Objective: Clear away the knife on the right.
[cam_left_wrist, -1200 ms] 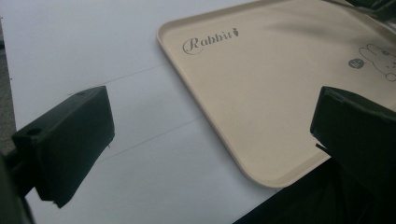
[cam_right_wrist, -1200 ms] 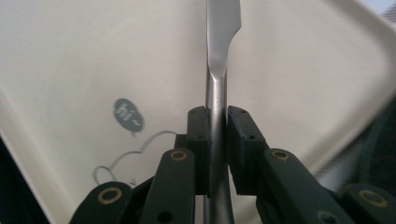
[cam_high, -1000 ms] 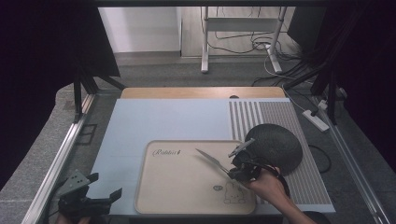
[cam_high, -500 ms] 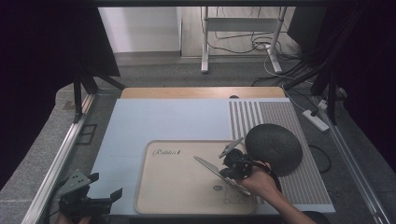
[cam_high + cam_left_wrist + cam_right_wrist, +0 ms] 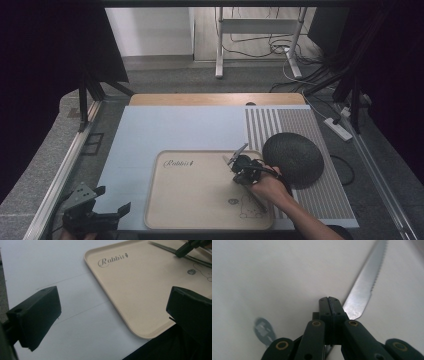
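**Knife on beige tray, right gripper pinching it**

Item: serrated table knife [image 5: 364, 287], lying on the beige tray [image 5: 190, 200] at the tray's right part. The right gripper [image 5: 239, 159] has its fingers pressed together on the knife; in the right gripper view the blade runs out past the fingertips, up and to their right, toothed edge on the far side. Long axis: diagonal across the tray, in the high view from near the right hand [image 5: 270, 187] up and leftward; which end is the handle there is hard to tell, as the hand covers part of it.

Edges, room: the tray's right rim lies just beside the fingers; bare tray surface opens wide to their left, towards the "Rabbit" lettering [image 5: 113, 260].

Surroundings: a dark round mat [image 5: 292, 159] on the striped part of the bench [image 5: 175, 130], just right of the fingers. A small printed mark [image 5: 263, 331] on the tray, left of them.

Left gripper [image 5: 100, 212]: fingers spread, holding nothing, at the bench's near left corner, well apart from the knife.
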`<state>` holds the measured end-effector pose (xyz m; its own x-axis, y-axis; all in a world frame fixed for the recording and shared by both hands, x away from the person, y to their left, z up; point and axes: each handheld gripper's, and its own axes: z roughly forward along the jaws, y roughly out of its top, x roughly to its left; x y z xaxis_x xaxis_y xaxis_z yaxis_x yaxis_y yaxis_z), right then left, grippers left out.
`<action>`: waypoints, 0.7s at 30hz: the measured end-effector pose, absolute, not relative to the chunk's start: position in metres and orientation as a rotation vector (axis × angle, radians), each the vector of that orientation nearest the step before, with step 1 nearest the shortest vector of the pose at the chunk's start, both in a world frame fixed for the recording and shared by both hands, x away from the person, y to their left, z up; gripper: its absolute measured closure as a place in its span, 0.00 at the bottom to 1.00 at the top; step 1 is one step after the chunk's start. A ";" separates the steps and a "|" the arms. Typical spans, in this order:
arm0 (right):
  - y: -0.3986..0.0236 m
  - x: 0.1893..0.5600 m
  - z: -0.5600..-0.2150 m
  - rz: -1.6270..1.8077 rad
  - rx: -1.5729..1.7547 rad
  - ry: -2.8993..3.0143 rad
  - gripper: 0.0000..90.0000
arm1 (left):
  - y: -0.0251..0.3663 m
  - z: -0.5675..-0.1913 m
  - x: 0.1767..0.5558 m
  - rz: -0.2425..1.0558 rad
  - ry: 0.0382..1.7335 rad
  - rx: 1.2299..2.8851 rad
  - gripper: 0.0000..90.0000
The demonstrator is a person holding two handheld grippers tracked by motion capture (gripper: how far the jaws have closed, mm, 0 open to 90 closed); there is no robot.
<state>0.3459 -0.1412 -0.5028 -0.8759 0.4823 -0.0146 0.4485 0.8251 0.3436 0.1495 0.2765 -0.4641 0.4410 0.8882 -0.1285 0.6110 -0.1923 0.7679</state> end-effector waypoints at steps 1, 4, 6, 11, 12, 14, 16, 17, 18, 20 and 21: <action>-0.146 0.347 -0.502 0.506 0.761 2.898 1.00 | 0.277 -0.464 0.150 0.446 1.264 1.908 0.00; -0.159 0.347 -0.502 0.513 0.809 2.891 1.00 | 0.277 -0.464 0.150 0.443 1.263 1.906 0.00; -0.165 0.346 -0.501 0.520 0.825 2.895 1.00 | 0.277 -0.464 0.150 0.444 1.261 1.906 0.00; -0.174 0.345 -0.501 0.519 0.864 2.890 1.00 | 0.276 -0.464 0.150 0.444 1.260 1.909 0.00; -0.176 0.344 -0.501 0.520 0.869 2.890 1.00 | 0.276 -0.464 0.150 0.443 1.260 1.909 0.00; -0.181 0.344 -0.500 0.514 0.885 2.889 1.00 | 0.277 -0.464 0.150 0.443 1.260 1.908 0.00; -0.187 0.344 -0.500 0.502 0.899 2.889 1.00 | 0.276 -0.464 0.150 0.443 1.259 1.909 0.00; -0.190 0.344 -0.500 0.508 0.907 2.886 1.00 | 0.276 -0.464 0.150 0.443 1.258 1.909 0.00; -0.193 0.344 -0.500 0.512 0.921 2.887 1.00 | 0.276 -0.464 0.150 0.444 1.258 1.910 0.00; -0.199 0.345 -0.499 0.528 0.947 2.900 1.00 | 0.276 -0.464 0.150 0.444 1.256 1.913 0.00; -0.200 0.346 -0.500 0.541 0.961 2.903 1.00 | 0.276 -0.464 0.150 0.445 1.256 1.915 0.00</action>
<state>0.3456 -0.2005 -0.4997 -0.8079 0.5847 0.0741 0.5722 0.7479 0.3365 0.1502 0.2756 -0.4639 0.4484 0.8850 -0.1252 0.6094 -0.2002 0.7672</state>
